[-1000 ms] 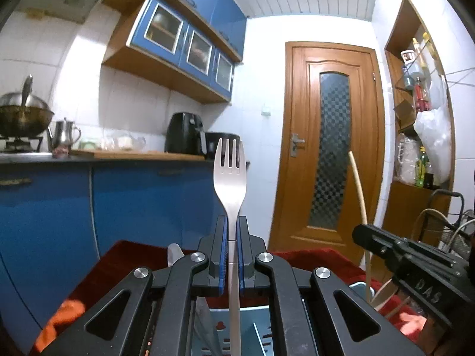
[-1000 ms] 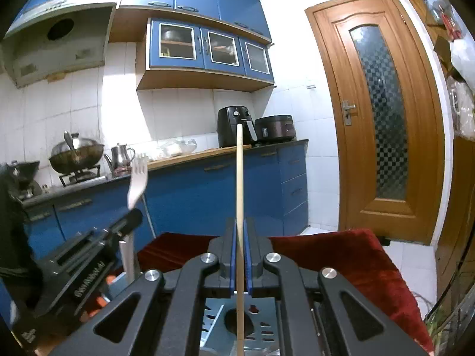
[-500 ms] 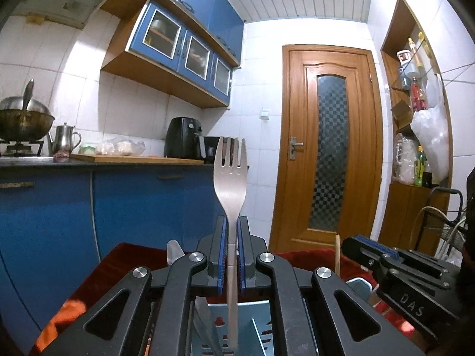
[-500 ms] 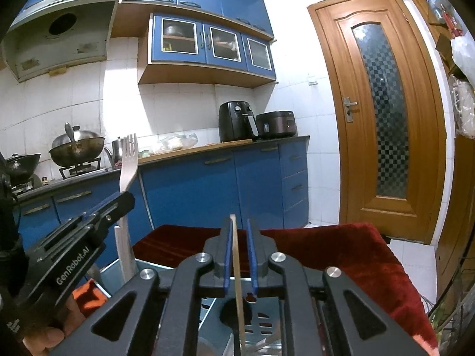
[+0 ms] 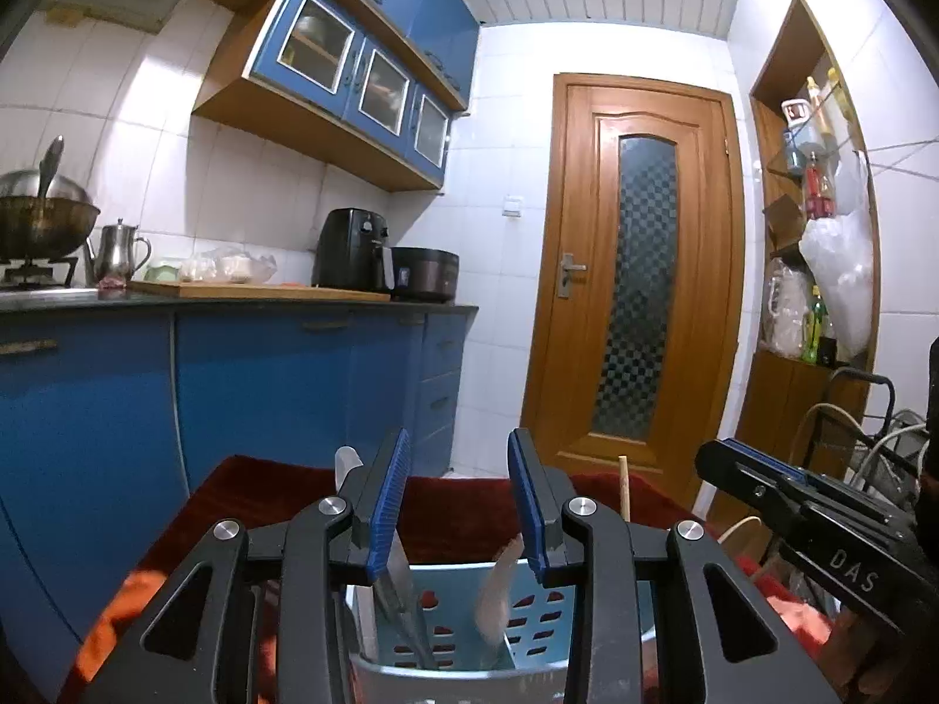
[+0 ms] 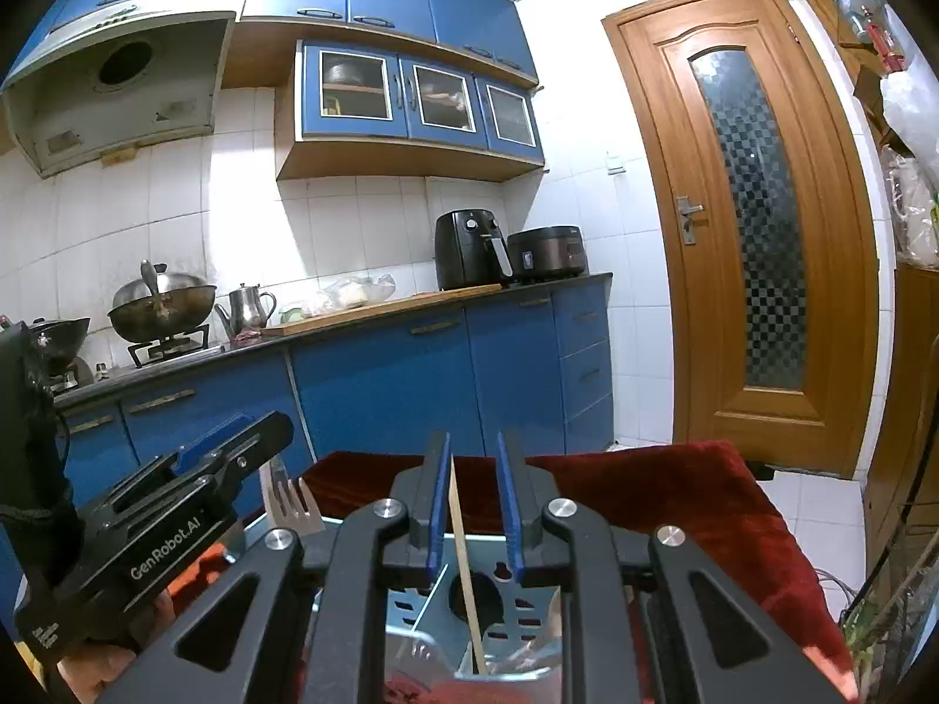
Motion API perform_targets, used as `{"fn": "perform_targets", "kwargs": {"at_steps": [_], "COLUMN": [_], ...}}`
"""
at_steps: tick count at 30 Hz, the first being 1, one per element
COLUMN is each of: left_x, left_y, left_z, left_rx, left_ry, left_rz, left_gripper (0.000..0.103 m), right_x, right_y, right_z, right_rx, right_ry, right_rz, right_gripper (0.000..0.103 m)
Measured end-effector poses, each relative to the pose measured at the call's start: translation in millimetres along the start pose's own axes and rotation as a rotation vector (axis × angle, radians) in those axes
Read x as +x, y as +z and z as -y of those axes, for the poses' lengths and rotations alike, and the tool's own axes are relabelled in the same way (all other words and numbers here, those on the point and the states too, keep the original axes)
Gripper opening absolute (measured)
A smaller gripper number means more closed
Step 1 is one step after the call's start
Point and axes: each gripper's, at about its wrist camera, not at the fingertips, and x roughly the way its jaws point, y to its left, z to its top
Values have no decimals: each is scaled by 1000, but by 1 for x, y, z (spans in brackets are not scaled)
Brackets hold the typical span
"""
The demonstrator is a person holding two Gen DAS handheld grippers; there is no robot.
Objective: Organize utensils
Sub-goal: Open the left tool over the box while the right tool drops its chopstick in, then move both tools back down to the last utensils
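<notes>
As I look along the left gripper (image 5: 458,504), low in the left wrist view, its jaws have just been opening and grip nothing; the fork (image 5: 496,598) leans blurred in the blue holder (image 5: 528,610) below. In the right wrist view, my right gripper (image 6: 474,507) at bottom centre has also just been opening, the chopstick (image 6: 463,551) leaning loose against its left pad, foot down in the holder.

My left-claw camera looks nearly level along its blue-padded fingers (image 5: 387,504) over the pale blue slotted plastic utensil holder (image 5: 528,604) at lower centre; my right-claw camera faces likewise, close above it (image 6: 505,592); both share the brown wooden door (image 5: 637,270) at right.
</notes>
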Motion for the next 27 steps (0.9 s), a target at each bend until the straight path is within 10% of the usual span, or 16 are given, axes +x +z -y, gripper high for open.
{"fn": "perform_targets", "kwargs": {"at_steps": [27], "left_x": [-85], "left_y": [-5], "left_z": [3], "left_rx": [45], "left_ry": [-57], "left_rz": [-287], "left_gripper": [36], "right_x": [-69], "right_y": [-27], "right_z": [-17], "right_rx": [82], "right_ry": [-5], "right_rz": [-236], "right_gripper": [24]}}
